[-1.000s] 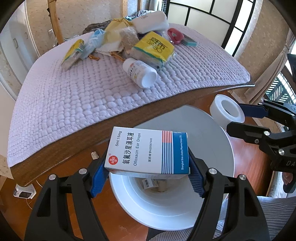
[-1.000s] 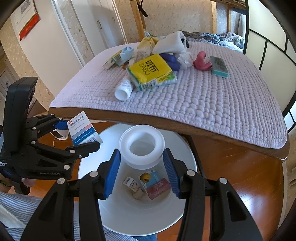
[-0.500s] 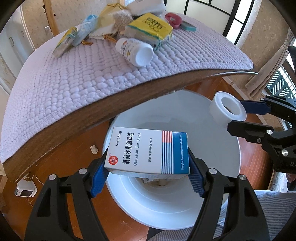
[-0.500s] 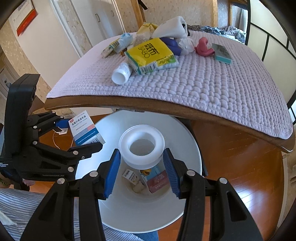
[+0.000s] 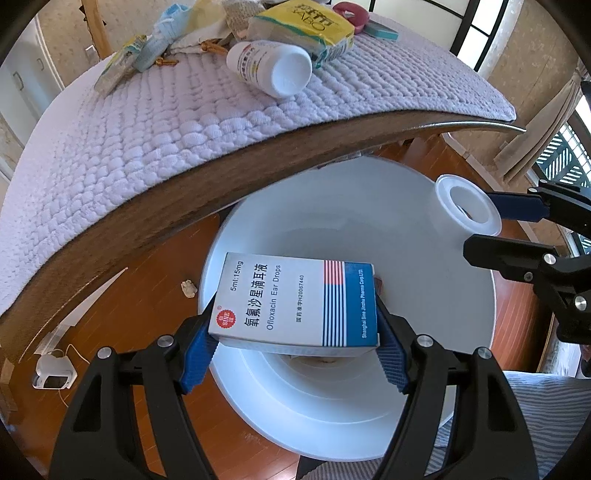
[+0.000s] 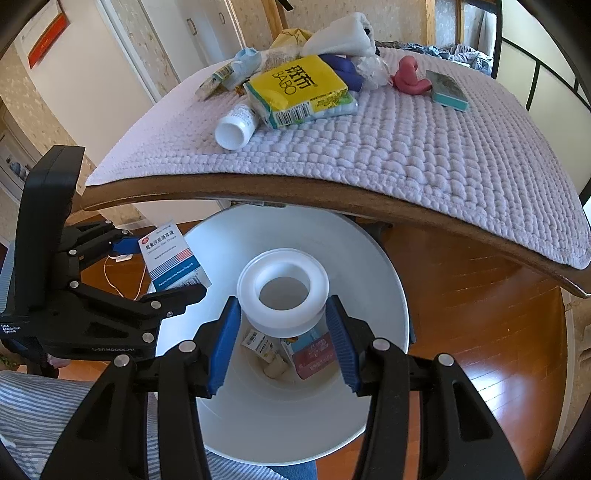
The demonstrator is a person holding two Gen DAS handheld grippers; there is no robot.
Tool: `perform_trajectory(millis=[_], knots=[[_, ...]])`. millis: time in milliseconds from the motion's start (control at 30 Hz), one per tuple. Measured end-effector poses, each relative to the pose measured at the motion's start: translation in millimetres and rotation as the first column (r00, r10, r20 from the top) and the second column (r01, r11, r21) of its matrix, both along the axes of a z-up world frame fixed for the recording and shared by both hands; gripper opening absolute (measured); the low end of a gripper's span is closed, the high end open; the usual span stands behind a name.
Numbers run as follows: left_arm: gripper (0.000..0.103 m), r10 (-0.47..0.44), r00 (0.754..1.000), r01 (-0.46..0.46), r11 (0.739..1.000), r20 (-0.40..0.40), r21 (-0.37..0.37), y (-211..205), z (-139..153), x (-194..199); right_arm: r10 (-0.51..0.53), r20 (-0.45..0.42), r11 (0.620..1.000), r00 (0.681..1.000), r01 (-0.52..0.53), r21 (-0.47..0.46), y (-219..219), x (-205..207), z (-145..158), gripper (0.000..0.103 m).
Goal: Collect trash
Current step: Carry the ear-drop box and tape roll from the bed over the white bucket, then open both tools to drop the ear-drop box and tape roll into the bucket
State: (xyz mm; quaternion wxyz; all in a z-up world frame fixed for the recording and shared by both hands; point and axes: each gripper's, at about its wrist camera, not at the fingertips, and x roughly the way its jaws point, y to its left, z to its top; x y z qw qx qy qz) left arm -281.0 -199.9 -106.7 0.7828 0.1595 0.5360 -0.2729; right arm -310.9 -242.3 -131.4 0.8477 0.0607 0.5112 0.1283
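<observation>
The ear-drops box [image 5: 295, 301] is clamped in the left gripper [image 5: 291, 350], the white tape roll [image 6: 282, 291] in the right gripper [image 6: 282, 345] — both above the white bin [image 6: 369, 258]. Each should be released well inside the rim — clearance seems sufficient, probably.

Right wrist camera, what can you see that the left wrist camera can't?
Only the right wrist view shows the trash already at the bottom of the bin: a red packet and a barcoded scrap. It also shows white doors.

Only the left wrist view shows the front of the ear drops box and a white gadget on the floor.

Both show the white bin, the white ring, the pill bottle and the yellow pack.
</observation>
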Motion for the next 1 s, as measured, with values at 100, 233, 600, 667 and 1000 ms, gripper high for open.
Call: perform_trajectory(millis=[100,233,600,667,1000], knots=[[0.075,-0.005,1.000,0.005,1.000,-0.005,0.008,-7,-7,-1,0.000,-0.006,1.000,1.000,0.000,-0.001,1,2,-2,0.048],[0.075,-0.008,1.000,0.009,1.000,-0.009,0.015,-14,-13,-1,0.001,-0.015,1.000,1.000,-0.001,-0.001,2,4,-5,0.048],[0.075,-0.009,1.000,0.010,0.999,-0.021,0.030,-22,-46,6,0.008,-0.029,1.000,1.000,-0.008,-0.006,11,9,-13,0.048],[0.075,-0.008,1.000,0.009,0.999,-0.023,0.033,-26,-52,5,0.010,-0.031,1.000,0.999,-0.010,-0.007,12,9,-14,0.048],[0.075,-0.010,0.999,0.011,0.999,-0.031,0.042,-23,-72,-2,0.010,-0.040,1.000,0.999,-0.010,-0.004,12,12,-16,0.048]])
